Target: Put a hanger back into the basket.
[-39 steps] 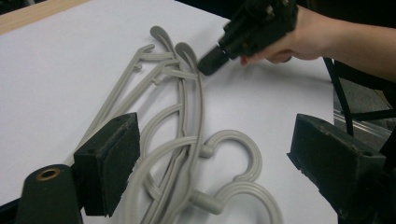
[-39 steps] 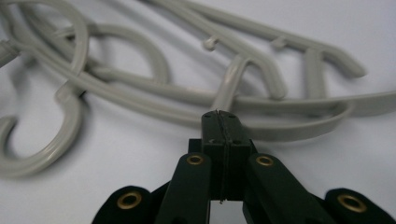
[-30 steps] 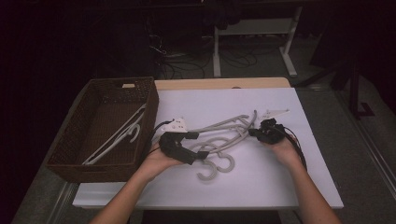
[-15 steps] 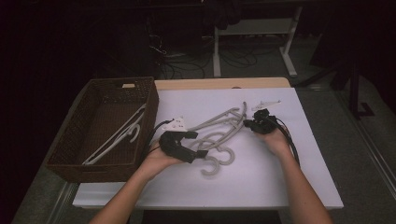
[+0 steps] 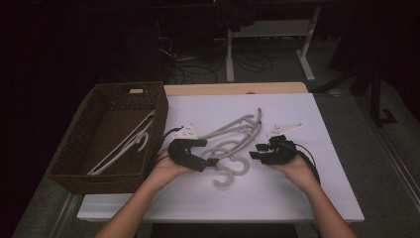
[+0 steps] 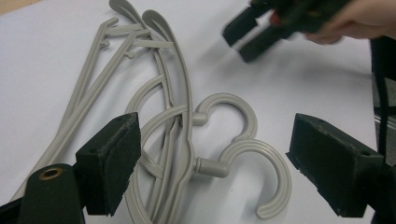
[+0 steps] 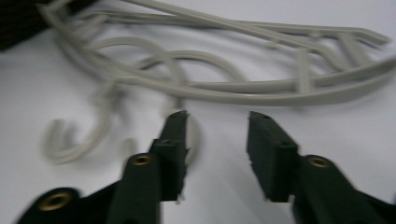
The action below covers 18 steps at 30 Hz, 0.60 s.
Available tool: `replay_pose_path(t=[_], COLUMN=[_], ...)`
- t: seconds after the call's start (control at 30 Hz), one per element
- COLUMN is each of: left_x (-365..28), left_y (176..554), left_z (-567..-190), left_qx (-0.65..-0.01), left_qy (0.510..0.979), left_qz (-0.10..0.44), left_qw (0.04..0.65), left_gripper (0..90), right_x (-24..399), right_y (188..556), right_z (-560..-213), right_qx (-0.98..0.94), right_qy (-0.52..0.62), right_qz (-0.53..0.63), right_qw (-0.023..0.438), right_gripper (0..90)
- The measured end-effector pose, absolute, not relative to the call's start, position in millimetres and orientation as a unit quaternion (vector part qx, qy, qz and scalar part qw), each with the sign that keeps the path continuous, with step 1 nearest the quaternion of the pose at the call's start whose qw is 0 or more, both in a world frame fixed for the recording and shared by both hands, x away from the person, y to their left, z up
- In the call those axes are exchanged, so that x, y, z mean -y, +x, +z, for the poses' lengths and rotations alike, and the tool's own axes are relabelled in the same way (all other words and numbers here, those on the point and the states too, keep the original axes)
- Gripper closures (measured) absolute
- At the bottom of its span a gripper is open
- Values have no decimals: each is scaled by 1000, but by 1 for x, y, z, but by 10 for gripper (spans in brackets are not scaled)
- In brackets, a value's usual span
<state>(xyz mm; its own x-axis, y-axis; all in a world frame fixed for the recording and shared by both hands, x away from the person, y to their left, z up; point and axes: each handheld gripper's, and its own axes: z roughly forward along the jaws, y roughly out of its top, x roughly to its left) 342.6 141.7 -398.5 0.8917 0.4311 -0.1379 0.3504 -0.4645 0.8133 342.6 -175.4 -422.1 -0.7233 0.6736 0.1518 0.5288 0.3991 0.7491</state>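
The room is dark. A grey floor [image 5: 356, 119] surrounds the white-topped table [image 5: 297, 198]. Cables [image 5: 188, 69] and a white desk frame [image 5: 267, 34] sit behind.

Dim room, black surroundings; only the white desk [image 5: 297, 188] is lit, from above. The left gripper view is crisp with soft shadows, while the right gripper view is smeared by motion blur

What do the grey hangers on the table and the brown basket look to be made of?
Hangers: likely moulded plastic, matt pale grey; the hooks are ribbed and each joins its neck at a moulded collar. Basket: woven wicker or rattan by its look, dark brown, with a plaited weave along the walls and rim; natural or synthetic fibre cannot be told.
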Motion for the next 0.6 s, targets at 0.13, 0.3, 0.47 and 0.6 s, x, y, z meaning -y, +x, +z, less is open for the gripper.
replay_pose_path(t=[0.13, 0.3, 0.47, 0.6], left_x=[-141, -141, -142, -144], left_y=[343, 344, 345, 346], left_z=[-399, -400, -400, -400], left_qx=[-229, -230, -231, -232], left_qy=[855, 854, 853, 852], left_qz=[43, 42, 42, 40], left_qw=[464, 464, 466, 467], left_gripper=[167, 167, 167, 166], right_x=[160, 134, 110, 92], right_y=[319, 308, 310, 313], right_z=[-420, -425, -434, -443], right_qx=[-845, -864, -877, -892], right_qy=[315, 262, 234, 210], right_qz=[427, 426, 417, 399], right_qw=[66, 49, 40, 40], right_gripper=[396, 277, 187, 151])
